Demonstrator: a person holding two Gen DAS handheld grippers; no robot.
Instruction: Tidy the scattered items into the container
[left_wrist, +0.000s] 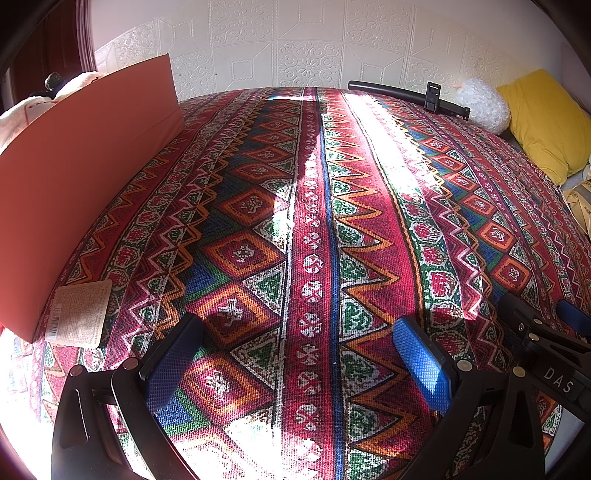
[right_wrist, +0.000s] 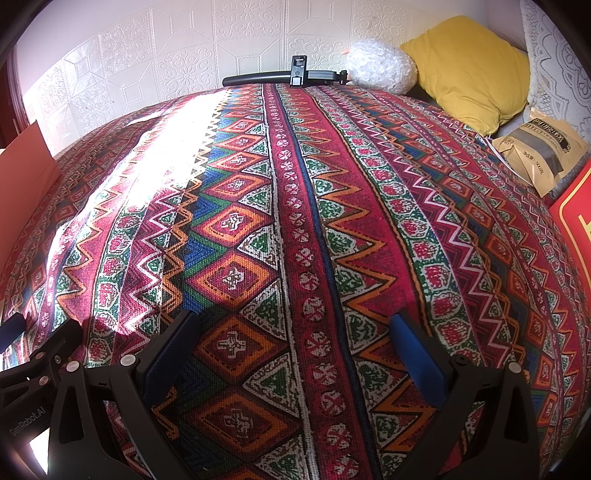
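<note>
My left gripper (left_wrist: 299, 325) is open, its blue pads (left_wrist: 421, 362) spread wide over the patterned cloth (left_wrist: 314, 221) with nothing between them. My right gripper (right_wrist: 295, 319) is also open and empty above the same cloth (right_wrist: 295, 221). An orange box (left_wrist: 74, 184) with a white label (left_wrist: 79, 314) stands at the left, and its edge (right_wrist: 26, 166) shows in the right wrist view. A black folding stick (right_wrist: 284, 77) lies at the cloth's far edge, beside a white bubble-wrap bundle (right_wrist: 380, 66). A tan pouch (right_wrist: 535, 147) lies at the right.
A yellow pillow (right_wrist: 472, 66) leans at the back right, and a red box (right_wrist: 576, 229) stands at the right edge. A white embossed wall (left_wrist: 295, 44) runs behind. White and pink soft things (left_wrist: 79, 81) show over the orange box. The right tool's black frame (left_wrist: 543, 343) sits close by.
</note>
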